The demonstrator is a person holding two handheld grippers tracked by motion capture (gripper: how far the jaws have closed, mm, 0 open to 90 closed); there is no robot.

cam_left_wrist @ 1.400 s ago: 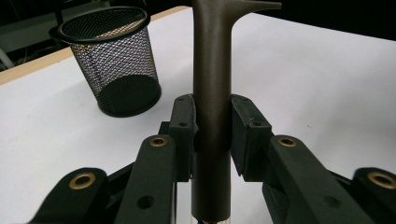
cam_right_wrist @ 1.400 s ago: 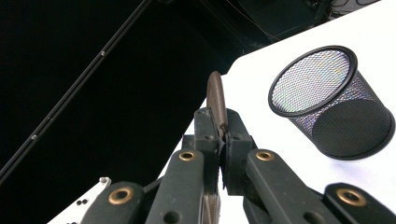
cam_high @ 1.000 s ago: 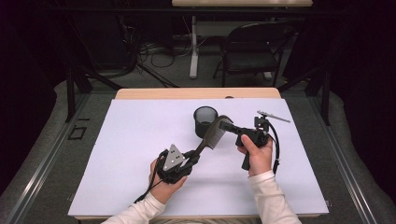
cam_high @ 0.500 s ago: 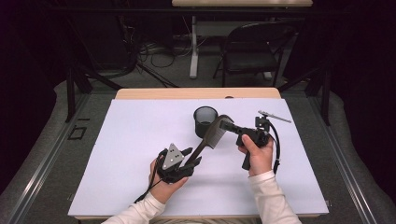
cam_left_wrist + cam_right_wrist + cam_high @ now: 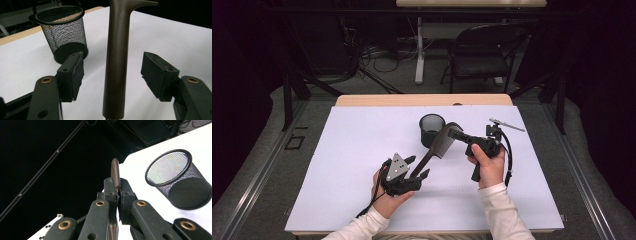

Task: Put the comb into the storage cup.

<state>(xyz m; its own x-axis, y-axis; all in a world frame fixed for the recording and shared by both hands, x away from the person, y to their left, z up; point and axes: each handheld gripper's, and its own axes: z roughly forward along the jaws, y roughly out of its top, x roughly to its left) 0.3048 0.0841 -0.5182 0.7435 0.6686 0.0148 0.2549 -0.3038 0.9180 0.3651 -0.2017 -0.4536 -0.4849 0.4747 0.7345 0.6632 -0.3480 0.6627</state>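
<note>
High view: a brown comb [image 5: 438,146] spans both hands above the white tabletop [image 5: 337,165]. Right tool [image 5: 455,132] pinches the comb's toothed end, pads pressed tight. Left tool [image 5: 418,166], whose jaws have just been opening, stands spread, the comb's handle running between its pads without touching either. A mesh cup [image 5: 432,129] stands just beyond the right tool's tip.

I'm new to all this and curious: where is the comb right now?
In the high view the comb hangs above the table's middle, just right of the mesh cup, its toothed end pinched by the right hand-held gripper.
</note>
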